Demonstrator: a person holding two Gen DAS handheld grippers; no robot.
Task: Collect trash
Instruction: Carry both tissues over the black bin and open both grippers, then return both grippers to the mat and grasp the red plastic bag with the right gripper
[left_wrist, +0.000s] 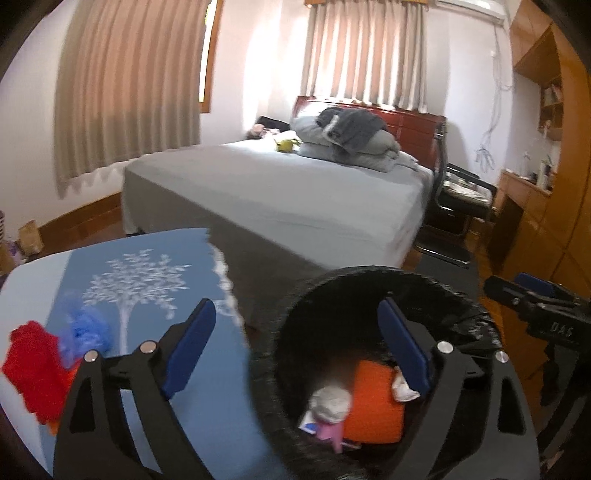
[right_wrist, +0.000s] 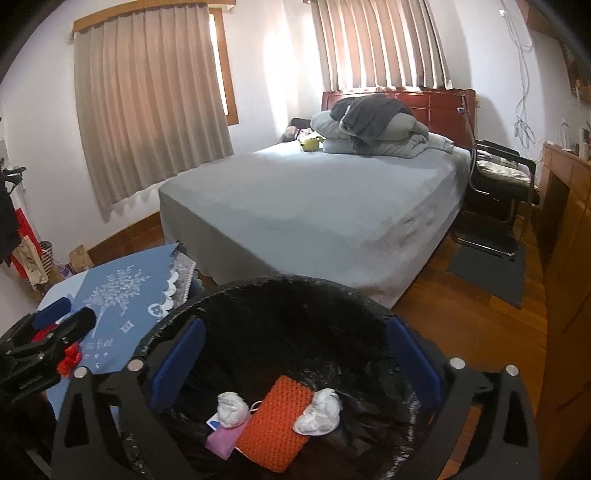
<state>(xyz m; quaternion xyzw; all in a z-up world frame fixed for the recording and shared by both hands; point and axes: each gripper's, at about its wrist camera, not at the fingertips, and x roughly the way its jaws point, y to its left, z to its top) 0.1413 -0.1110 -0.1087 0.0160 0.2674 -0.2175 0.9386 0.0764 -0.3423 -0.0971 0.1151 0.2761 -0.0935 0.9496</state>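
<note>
Hovering over the black-lined bin (right_wrist: 280, 314), right gripper (right_wrist: 295, 354) with jaws spread wide, nothing between the blue pads (right_wrist: 177, 363). Left gripper (left_wrist: 295, 347) likewise apart and empty, straddling the bin's near rim (left_wrist: 273, 332) and the table edge beside it. Inside the bin, lying loose on crinkled glossy plastic: an orange knitted sponge (right_wrist: 275, 424), nubbly and rectangular; two crumpled white paper wads (right_wrist: 232, 409), one at each side of it; a flat lilac piece (right_wrist: 221, 441) just beside the left wad. Round bin mouth, open all across, liner folded over the rim. Left of the bin, touching or nearly so, a low table under a blue cloth (left_wrist: 155, 291) printed with a white tree, scalloped white trim along its far edge. Still on that cloth near its left edge: red knitted scrap (left_wrist: 31, 365) and a blurred blue crumple (left_wrist: 83, 334), close together. Beyond, a grey-sheeted bed (right_wrist: 314, 214), bare wooden floor (right_wrist: 461, 321) open on the right, a dark mat (right_wrist: 487, 273) below a chair (right_wrist: 498, 184).
</note>
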